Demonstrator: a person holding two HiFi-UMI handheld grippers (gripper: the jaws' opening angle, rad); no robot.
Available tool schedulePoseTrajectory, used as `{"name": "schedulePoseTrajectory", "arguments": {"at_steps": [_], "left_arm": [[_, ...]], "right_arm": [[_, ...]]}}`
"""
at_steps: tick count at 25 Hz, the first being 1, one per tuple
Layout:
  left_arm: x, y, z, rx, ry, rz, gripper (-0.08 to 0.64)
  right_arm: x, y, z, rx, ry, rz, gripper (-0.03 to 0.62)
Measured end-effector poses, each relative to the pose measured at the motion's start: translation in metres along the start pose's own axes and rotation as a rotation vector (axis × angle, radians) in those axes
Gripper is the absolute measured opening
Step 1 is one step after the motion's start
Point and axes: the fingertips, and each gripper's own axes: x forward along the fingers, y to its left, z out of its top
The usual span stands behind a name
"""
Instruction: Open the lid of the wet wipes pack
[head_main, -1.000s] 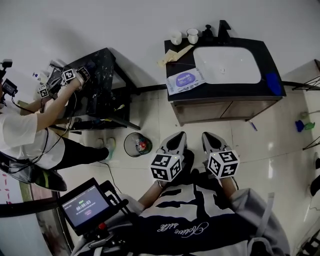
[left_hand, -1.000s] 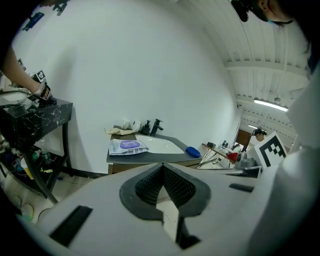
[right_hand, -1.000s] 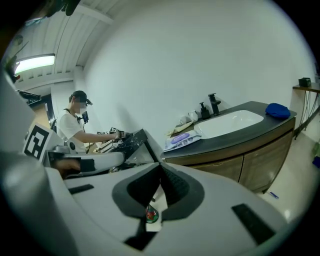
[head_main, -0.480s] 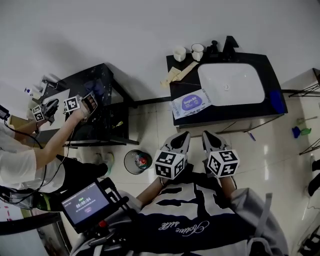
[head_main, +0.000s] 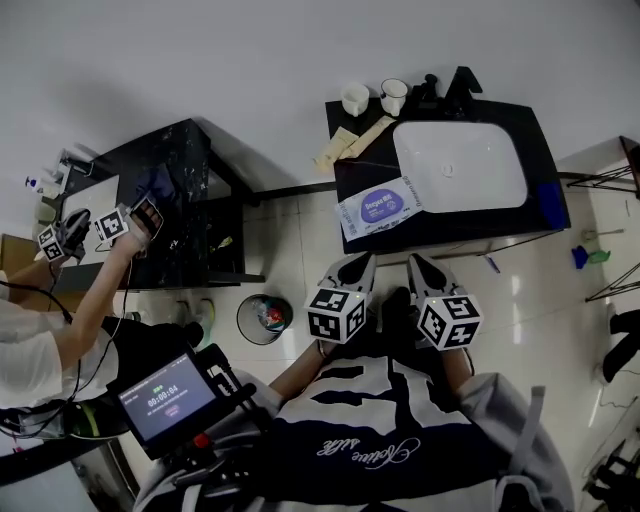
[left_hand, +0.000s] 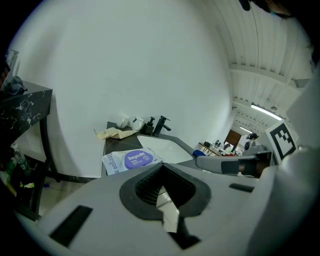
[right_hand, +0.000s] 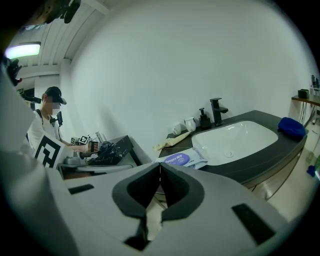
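Observation:
The wet wipes pack, white with a purple oval label, lies flat on the left part of the black counter. It also shows in the left gripper view as the pack and in the right gripper view as the pack. Its lid looks flat. My left gripper and right gripper hang side by side in front of the counter, well short of the pack. Both are shut with nothing between the jaws, as the left gripper and right gripper show.
A white sink basin fills the counter's right side, with a black faucet, two cups and a beige cloth behind. A bin stands on the floor. Another person works at a black table on the left.
The head view has drifted a little. The other person's arm has swung further left over the black table. My two grippers stay shut in front of the counter.

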Motion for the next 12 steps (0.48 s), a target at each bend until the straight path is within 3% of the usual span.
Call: {"name": "schedulePoseTrajectory", "arguments": {"at_steps": [6,12], "left_arm": [[0.011,0.019,-0.003,-0.062,0.001,0.063,-0.002],[0.025,0.041,0.004,-0.125,-0.001,0.141,-0.002]], "right_arm": [[0.021,-0.004,0.002,-0.018,0.035,0.063,0.000],[0.054,-0.009,0.016,-0.046,0.084,0.192,0.000]]}}
